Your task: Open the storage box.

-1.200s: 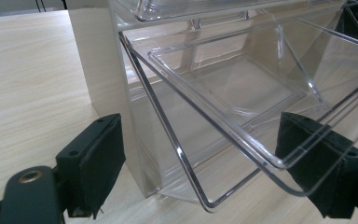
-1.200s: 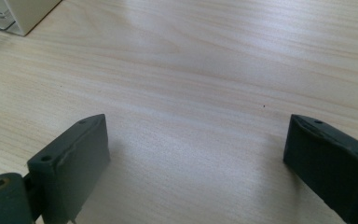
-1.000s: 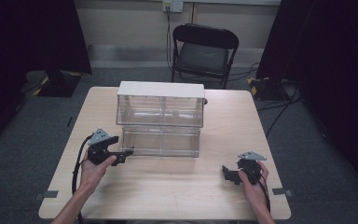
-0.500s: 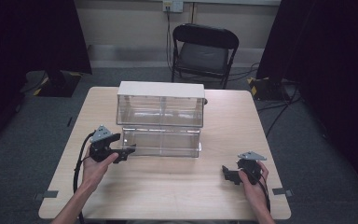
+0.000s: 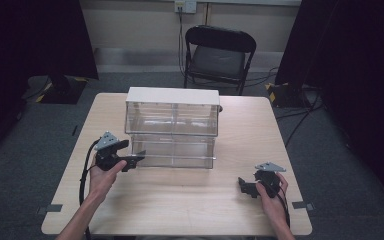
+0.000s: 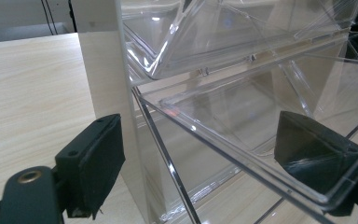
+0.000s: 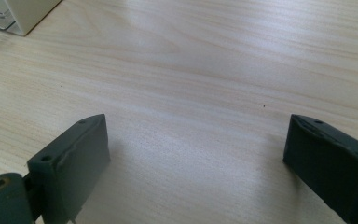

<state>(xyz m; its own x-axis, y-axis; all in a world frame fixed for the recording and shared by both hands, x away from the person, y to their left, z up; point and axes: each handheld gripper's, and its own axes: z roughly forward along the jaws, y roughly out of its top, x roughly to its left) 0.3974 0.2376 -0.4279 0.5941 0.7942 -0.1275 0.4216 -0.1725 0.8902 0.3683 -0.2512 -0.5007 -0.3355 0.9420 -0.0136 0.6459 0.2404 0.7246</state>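
One clear plastic drawer cabinet with a pale wooden top (image 5: 172, 127) stood at the middle of the light wooden table (image 5: 180, 210), toward its far edge, and it carried two tiers of see-through drawers. The lower clear drawer (image 5: 177, 152) stuck out from the front toward the person. In the left gripper view that drawer's transparent front corner (image 6: 261, 154) ran right between the two black jaws, one jaw outside the cabinet's pale side panel (image 6: 105, 93), the other seen through the plastic. So the left gripper (image 5: 132, 161) was spread wide at the drawer's left front corner, not clenched on anything that could be made out. The left hand (image 5: 102, 175) wrapped its body, a cable looping down beside it.

Over on the near right, well apart from the cabinet, the right gripper (image 5: 244, 186) hovered low above bare wood, held by the right hand (image 5: 272, 197). Its two jaws gaped wide in the right gripper view, nothing between them but table grain.

Beyond the table, one black folding chair (image 5: 219, 55) faced in against the wall.
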